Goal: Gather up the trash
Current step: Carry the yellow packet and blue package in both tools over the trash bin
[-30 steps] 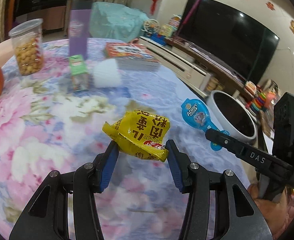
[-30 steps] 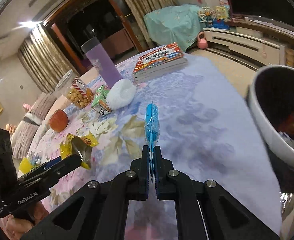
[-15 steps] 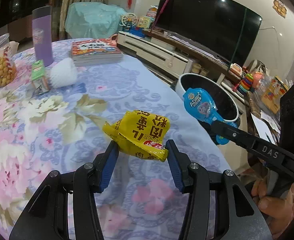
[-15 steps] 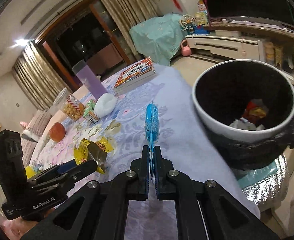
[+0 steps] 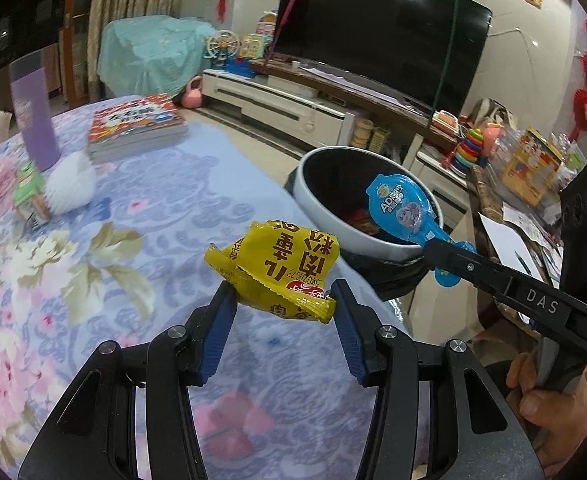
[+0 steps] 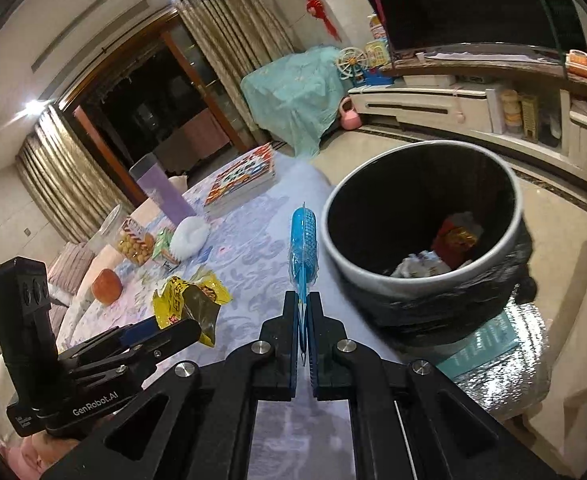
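Left gripper [image 5: 283, 306] half-open, pads clamping yellow wrapper [image 5: 279, 270]; right gripper [image 6: 303, 300] shut on blue wrapper [image 6: 303, 246]; both aloft beside trash bin [image 6: 425, 276], apparently for dropping.

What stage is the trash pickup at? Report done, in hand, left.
Done: some wrappers already lie in the bin. In hand: the left tool is shut on the yellow wrapper; the right tool pinches the blue wrapper, both beside the bin. Left: release both into it; a green carton on the table may be next.
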Motion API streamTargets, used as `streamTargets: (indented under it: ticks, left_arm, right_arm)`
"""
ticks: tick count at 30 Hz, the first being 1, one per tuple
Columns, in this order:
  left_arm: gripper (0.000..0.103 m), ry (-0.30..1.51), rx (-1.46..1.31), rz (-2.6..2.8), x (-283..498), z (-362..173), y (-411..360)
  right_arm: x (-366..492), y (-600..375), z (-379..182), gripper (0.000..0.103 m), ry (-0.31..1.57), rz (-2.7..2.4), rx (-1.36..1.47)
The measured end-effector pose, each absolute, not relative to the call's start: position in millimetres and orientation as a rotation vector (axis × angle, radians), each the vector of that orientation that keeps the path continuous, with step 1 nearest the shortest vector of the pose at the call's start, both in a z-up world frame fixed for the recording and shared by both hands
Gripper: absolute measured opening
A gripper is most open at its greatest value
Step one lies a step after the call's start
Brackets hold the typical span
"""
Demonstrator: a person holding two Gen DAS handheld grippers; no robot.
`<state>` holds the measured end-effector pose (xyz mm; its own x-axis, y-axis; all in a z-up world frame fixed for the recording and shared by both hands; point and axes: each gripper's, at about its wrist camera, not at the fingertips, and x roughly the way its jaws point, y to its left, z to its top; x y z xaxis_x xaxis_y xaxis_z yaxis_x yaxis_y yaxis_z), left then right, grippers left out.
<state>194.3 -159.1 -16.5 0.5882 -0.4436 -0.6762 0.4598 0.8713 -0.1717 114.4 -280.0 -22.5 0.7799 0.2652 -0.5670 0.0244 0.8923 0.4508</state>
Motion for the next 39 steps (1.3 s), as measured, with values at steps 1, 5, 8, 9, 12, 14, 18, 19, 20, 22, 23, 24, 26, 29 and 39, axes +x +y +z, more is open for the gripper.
streamTargets:
  ticks: [1, 5, 8, 9, 12, 14, 18, 19, 20, 22, 23, 24, 26, 29, 39]
  left_arm:
    - [0.048, 0.781, 0.028, -0.533, 195, -16, -164]
    - [0.048, 0.782, 0.042, -0.549, 196, -14, -176]
    - [0.048, 0.779, 0.057, -0.559, 197, -12, -185]
    - [0.048, 0.778, 0.062, -0.562, 198, -12, -187]
    - [0.049, 0.772, 0.076, -0.571, 199, -9, -196]
    - [0.049, 0.768, 0.082, -0.577, 201, -7, -203]
    - [0.049, 0.757, 0.097, -0.587, 205, -3, -215]
    - [0.049, 0.755, 0.100, -0.589, 206, -2, -218]
    - [0.049, 0.755, 0.103, -0.592, 209, -1, -221]
    - [0.049, 0.754, 0.104, -0.597, 212, 0, -227]
    - [0.049, 0.753, 0.107, -0.599, 214, 0, -231]
    - [0.049, 0.752, 0.110, -0.600, 215, 0, -234]
    - [0.049, 0.752, 0.117, -0.606, 218, 0, -240]
    - [0.049, 0.754, 0.129, -0.610, 222, 0, -248]
    - [0.049, 0.766, 0.148, -0.611, 237, -5, -263]
  right_arm:
    - [113, -284, -22, 0.004, 0.666, 0.127, 0.461]
    - [109, -297, -22, 0.004, 0.657, 0.104, 0.473]
    - [107, -306, -21, 0.004, 0.650, 0.089, 0.479]
    - [106, -309, -21, 0.004, 0.647, 0.084, 0.481]
    - [106, -319, -20, 0.004, 0.638, 0.069, 0.490]
    - [107, -323, -20, 0.004, 0.635, 0.063, 0.496]
    - [108, -332, -20, 0.004, 0.629, 0.047, 0.498]
    - [108, -334, -21, 0.004, 0.627, 0.044, 0.500]
    - [108, -337, -21, 0.004, 0.626, 0.040, 0.499]
    - [109, -341, -21, 0.004, 0.624, 0.031, 0.505]
    - [110, -344, -22, 0.004, 0.625, 0.027, 0.509]
    - [111, -346, -23, 0.004, 0.625, 0.024, 0.511]
    - [113, -350, -23, 0.004, 0.624, 0.017, 0.514]
    - [115, -354, -23, 0.004, 0.623, 0.010, 0.511]
    - [127, -362, -21, 0.004, 0.630, -0.010, 0.495]
